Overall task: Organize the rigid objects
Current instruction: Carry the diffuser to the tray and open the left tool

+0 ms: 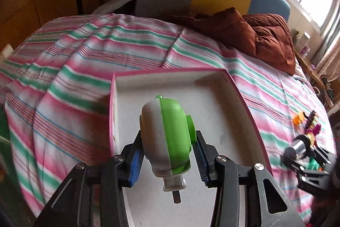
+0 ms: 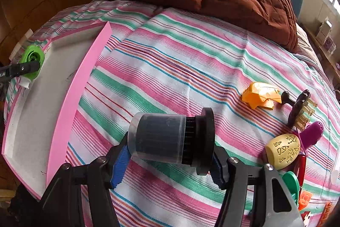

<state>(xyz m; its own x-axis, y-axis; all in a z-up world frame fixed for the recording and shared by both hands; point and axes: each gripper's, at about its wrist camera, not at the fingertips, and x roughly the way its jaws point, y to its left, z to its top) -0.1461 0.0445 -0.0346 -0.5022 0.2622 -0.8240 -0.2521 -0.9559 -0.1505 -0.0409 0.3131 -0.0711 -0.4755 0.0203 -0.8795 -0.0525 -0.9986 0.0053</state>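
A green-and-white plastic gadget, gripped between the blue pads of the left claw, hangs over the white floor of a pink-edged tray lying on the striped bed. Its long axis runs back toward the camera, with a short metal stem at the near end. The tray's floor lies directly below and ahead of it, so the left hand appears the nearer of the two to a drop, probably a short lowering.

To its right, the right claw is closed on a clear-capped black cylinder, held sideways across the fingers with its wide black disc end to the right. It hovers above the bedspread, and the tray's pink wall stands off to its left, well apart.

Farther along the bed wait loose pieces: a yellow carved egg, a purple piece, a dark comb-like tool and an orange shell. A brown quilt is bunched at the head.
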